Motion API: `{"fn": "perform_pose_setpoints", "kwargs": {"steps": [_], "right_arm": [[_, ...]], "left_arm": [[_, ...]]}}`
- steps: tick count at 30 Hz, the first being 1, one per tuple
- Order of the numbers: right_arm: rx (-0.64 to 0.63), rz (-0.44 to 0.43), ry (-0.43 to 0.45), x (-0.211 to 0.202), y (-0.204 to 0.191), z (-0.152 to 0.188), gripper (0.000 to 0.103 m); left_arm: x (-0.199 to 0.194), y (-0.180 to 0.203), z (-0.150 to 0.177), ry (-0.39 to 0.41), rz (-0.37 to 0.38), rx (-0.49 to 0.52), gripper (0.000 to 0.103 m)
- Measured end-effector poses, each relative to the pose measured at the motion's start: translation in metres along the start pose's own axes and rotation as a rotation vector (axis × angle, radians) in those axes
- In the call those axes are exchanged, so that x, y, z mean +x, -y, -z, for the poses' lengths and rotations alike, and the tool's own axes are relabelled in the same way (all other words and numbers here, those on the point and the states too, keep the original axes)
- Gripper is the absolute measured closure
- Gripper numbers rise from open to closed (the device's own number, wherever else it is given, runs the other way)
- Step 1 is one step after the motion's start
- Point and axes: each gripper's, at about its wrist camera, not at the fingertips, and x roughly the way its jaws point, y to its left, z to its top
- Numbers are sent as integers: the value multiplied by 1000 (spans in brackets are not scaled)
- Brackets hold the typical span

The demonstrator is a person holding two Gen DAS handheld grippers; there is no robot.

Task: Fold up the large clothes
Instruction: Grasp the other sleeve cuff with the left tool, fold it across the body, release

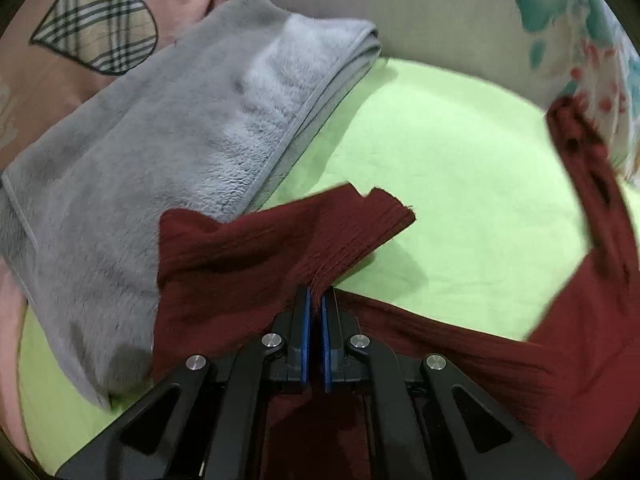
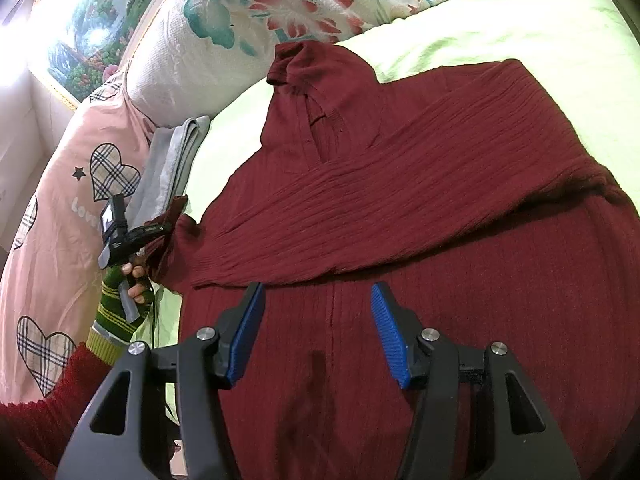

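Your left gripper (image 1: 316,300) is clamped on the sleeve (image 1: 280,240) of the maroon garment (image 2: 400,220); your right gripper (image 2: 318,320) hangs spread and empty over its body, spread on the green sheet (image 2: 520,28) beside the grey towel (image 1: 160,160).

Even indoor light, glare at the right view's upper left, fisheye-bent dark edges, slight blur.

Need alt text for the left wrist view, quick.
Left tongs are shut on the sleeve of a dark red garment, spread over a lime green sheet. A folded grey blanket lies to the left.
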Motion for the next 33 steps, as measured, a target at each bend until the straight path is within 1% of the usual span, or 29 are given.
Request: {"fn": "perform_pose_setpoints", "kwargs": {"steps": [3,4,8,11,14,17,19,21,24,26,28,30,31,32,33], "right_arm": [[-8,-9,8,-2,-1,1,47],[-8,-11,11,-3,-1,1,47],[-6,-13,26,-9,1,1,47],[5,-17,42,-14,4,2,47],[21,-14,60,-21,9,4,47],[31,-12,78,-28,14,6,47],[39,0,88,-32,20,7,47],[59,16,101,-37,27,9,47],[88,27,115,-43,38,11,47],[99,39,122,-47,43,11,47],[112,42,131,-50,48,11,47],[123,42,139,-52,51,10,47],[126,41,142,-52,51,9,47],[127,40,144,-52,51,8,47],[130,39,144,-50,50,7,47]], "left_arm": [[-27,3,11,28,83,-47,100],[-39,7,17,42,124,-66,100],[-88,39,35,99,256,-89,100],[-123,79,53,132,363,-77,100],[-145,125,68,133,467,-46,100],[-156,180,83,114,541,25,100],[-155,216,93,77,585,57,100],[-149,249,103,63,598,86,100],[-131,282,119,13,610,107,100],[-116,305,129,-13,584,146,100],[-103,319,138,-45,573,179,99],[-97,325,145,-69,563,206,96],[-96,324,148,-76,558,214,90],[-94,321,150,-87,562,220,82],[-96,318,153,-100,573,226,77]]}}
